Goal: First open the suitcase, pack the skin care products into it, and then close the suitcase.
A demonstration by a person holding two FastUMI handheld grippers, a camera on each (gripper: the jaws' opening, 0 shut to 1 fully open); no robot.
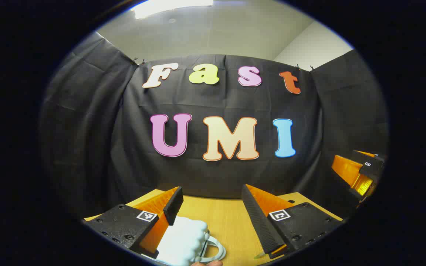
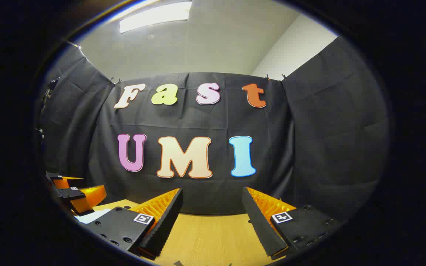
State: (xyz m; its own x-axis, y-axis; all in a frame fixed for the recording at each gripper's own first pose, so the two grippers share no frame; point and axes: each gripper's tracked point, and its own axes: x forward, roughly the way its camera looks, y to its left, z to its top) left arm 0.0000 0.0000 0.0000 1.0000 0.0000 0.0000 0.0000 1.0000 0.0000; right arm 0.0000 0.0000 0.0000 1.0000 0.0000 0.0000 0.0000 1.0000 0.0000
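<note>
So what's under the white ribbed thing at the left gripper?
The white ribbed thing rests on the wooden table, against the left gripper's open fingers. Its underside is hidden, so nothing beneath can be made out.

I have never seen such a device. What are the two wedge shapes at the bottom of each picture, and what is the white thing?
Each picture comes from a camera riding on hand-held tongs, looking forward along their two fingers. Those wedges are the fingers. In the left gripper view, the left tongs stand open over a wooden table, with a white ribbed object with a loop handle beside one finger; what it is I cannot tell. The right tongs are open too, holding nothing. Each view also shows the other tongs at its edge.
</note>
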